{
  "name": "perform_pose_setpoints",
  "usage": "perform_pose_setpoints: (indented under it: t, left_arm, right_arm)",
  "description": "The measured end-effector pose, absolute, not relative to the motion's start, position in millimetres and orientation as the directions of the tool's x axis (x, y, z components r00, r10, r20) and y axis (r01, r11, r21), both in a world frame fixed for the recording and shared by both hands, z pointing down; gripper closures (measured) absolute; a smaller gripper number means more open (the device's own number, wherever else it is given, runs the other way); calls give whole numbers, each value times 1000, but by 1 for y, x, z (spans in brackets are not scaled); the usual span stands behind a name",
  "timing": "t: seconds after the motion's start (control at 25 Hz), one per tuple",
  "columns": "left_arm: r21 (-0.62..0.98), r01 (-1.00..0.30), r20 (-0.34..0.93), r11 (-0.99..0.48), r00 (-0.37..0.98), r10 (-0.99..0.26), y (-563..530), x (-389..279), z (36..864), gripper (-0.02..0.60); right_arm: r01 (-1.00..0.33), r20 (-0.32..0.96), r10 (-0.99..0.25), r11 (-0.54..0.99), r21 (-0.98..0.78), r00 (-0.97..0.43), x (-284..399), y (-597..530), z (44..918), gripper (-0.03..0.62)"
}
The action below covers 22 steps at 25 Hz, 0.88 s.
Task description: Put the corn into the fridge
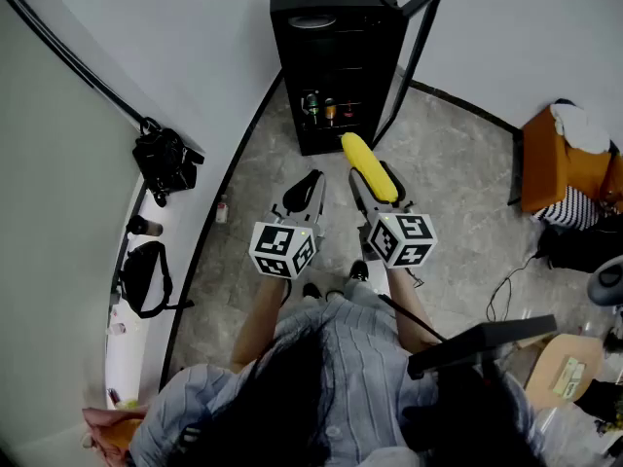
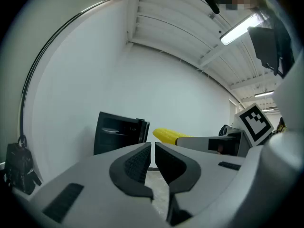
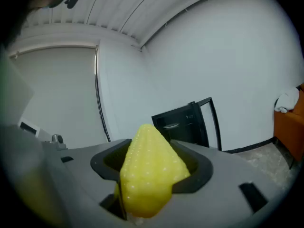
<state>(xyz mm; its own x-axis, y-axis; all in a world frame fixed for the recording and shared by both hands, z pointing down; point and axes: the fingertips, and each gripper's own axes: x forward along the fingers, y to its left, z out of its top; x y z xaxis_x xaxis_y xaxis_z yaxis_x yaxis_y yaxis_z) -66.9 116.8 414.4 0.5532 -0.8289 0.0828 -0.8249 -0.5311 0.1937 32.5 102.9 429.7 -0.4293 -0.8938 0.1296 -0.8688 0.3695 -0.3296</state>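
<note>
The right gripper has its jaws clamped on the corn, with the cob poking forward past the fingertips and aimed at the fridge. The fridge stands well ahead on the floor, against the wall. Its door hangs open to the right, so the opening faces the person. The left gripper sits just beside the right one, jaws drawn together with only a sliver between them and nothing inside.

This looks like the carry-in, with the walk up to the fridge not yet made. The thing to get right is the line of approach: come in left of that door edge and hold the cob about level. The bottles fill the lower shelf, so a shelf above them looks the better target, though the upper shelves are too dark to read. The cob is round and tapered and could creep out of the pads, so the grip wants to stay firm and let go only once the corn rests on a shelf
</note>
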Motion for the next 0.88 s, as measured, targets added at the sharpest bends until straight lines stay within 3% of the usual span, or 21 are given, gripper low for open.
perform_pose_setpoints:
  t: [0.88]
  left_arm:
    - [197, -847, 112, -493, 519, -847, 99, -41, 422, 548]
  right_arm:
    - [-817, 122, -855, 426, -389, -504, 57, 82, 433, 329]
